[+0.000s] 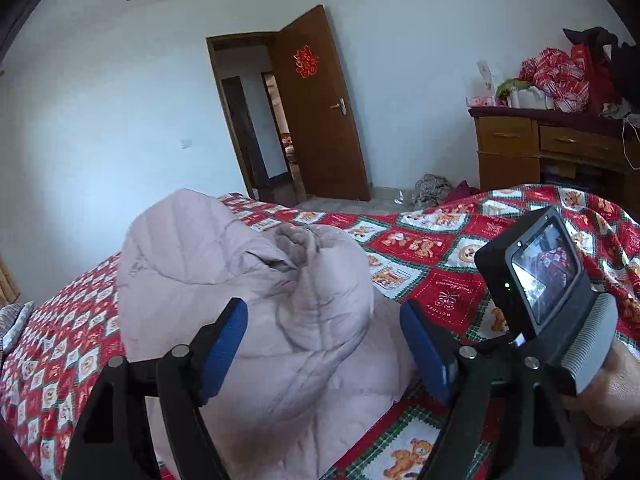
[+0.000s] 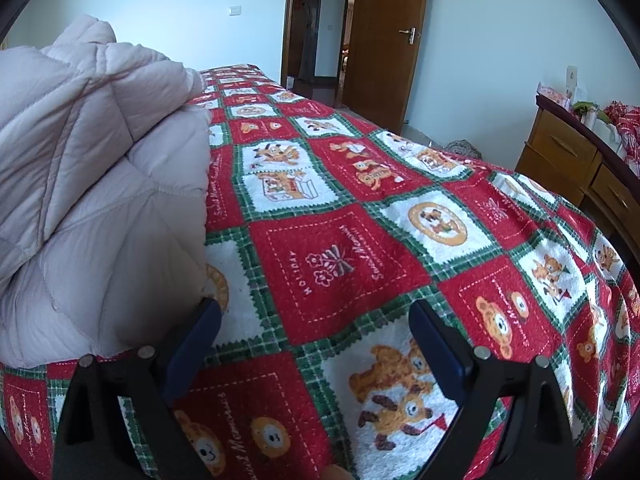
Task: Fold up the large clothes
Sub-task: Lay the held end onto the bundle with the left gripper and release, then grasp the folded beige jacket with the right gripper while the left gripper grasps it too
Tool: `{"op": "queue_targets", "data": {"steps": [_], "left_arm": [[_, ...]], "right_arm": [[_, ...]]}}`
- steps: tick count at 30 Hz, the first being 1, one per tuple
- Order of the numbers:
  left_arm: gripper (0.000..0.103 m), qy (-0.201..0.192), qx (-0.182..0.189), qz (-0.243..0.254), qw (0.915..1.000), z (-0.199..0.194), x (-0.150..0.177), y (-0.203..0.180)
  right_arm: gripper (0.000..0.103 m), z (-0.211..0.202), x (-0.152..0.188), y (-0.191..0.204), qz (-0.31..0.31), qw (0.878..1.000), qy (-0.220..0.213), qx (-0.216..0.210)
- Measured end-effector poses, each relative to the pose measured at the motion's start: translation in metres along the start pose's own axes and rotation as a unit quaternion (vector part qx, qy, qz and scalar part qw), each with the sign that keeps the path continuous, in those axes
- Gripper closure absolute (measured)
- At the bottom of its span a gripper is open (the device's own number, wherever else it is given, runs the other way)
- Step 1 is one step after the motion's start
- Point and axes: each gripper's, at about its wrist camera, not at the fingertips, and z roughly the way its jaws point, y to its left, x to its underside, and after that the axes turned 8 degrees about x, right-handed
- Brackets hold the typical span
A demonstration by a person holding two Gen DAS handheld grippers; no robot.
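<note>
A pale pink quilted puffer coat (image 1: 256, 296) lies bundled on a bed with a red, green and white bear-patterned cover (image 1: 432, 256). My left gripper (image 1: 324, 320) is open, its blue pads either side of the coat's bunched top, just above it. In the right wrist view the coat (image 2: 92, 184) is heaped at the left. My right gripper (image 2: 316, 320) is open and empty, low over the bed cover (image 2: 340, 240) just right of the coat. The right gripper's body with its small screen (image 1: 548, 272) shows at the right of the left wrist view.
A brown door (image 1: 320, 108) stands open in the far wall. A wooden dresser (image 1: 552, 148) piled with red cloth and bags stands at the right beside the bed. Clothes lie on the floor (image 1: 432, 188) near the door. The bed edge drops off at the right.
</note>
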Motion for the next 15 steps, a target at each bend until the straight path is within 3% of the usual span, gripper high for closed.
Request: {"op": "queue_targets", "data": {"steps": [1,5,8,11,15], "left_arm": [[0.013,-0.011,-0.017,-0.003,0.9998,-0.013,0.002,0.005],[0.011,-0.053,-0.103,-0.051,0.9919,-0.05,0.014,0.051],[0.002,-0.074,-0.203,-0.103,0.971,-0.053,0.02,0.104],[0.002,-0.03,-0.248,-0.139,0.9582,-0.012,0.023,0.154],[0.002,0.044,-0.252,-0.113,0.96,0.058,0.024,0.173]], "right_arm": [[0.006,0.0,0.0,0.0,-0.001,1.0,-0.001,0.001],[0.006,-0.001,0.001,0.003,-0.007,1.0,-0.004,0.005],[0.006,-0.002,0.001,0.005,-0.011,1.0,-0.007,0.009],[0.006,-0.002,0.002,0.006,-0.013,1.0,-0.005,0.008],[0.006,-0.003,0.002,0.003,-0.011,1.0,-0.004,0.0]]}}
